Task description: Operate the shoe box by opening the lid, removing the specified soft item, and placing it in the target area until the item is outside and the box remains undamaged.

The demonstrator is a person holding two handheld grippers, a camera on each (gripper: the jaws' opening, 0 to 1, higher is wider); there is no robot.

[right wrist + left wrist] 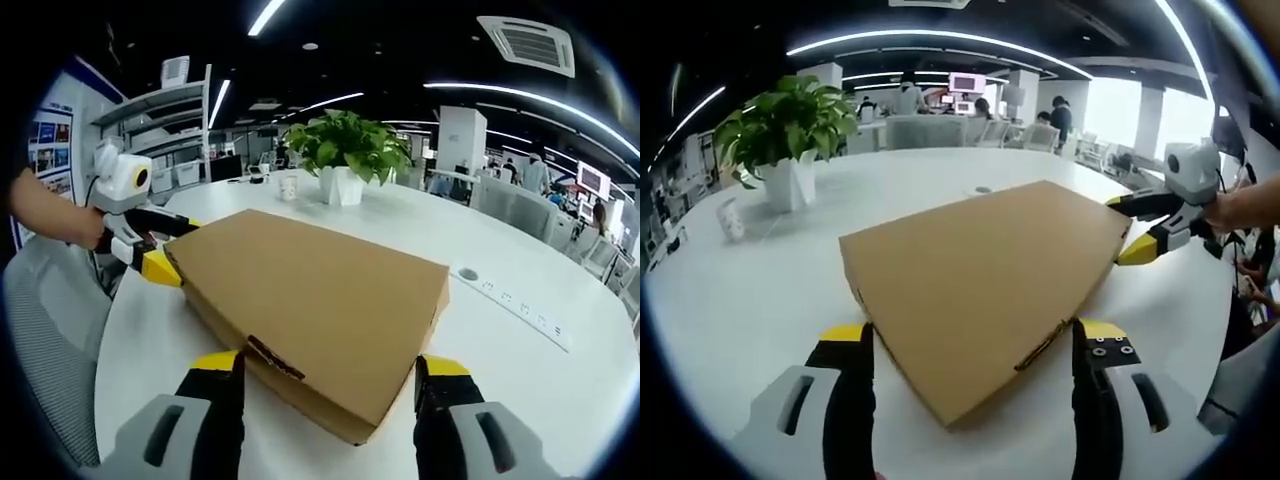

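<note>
A flat brown cardboard shoe box [985,265] lies on the round white table [750,300] with its lid down. In the left gripper view, my left gripper [973,332] is open, its yellow-tipped jaws standing either side of the box's near corner. The right gripper [1132,228] comes in from the right, held by a hand, jaws spread at the box's far right corner. From the right gripper view, the box [310,295] has its near corner between the jaws of my open right gripper [328,365]. The left gripper [163,247] sits at the box's left corner.
A green plant in a white pot [790,140] [342,160] stands on the table beyond the box, with a small white cup [730,218] [289,187] near it. A socket strip [520,305] is set into the table. A grey chair [50,330] is beside the table.
</note>
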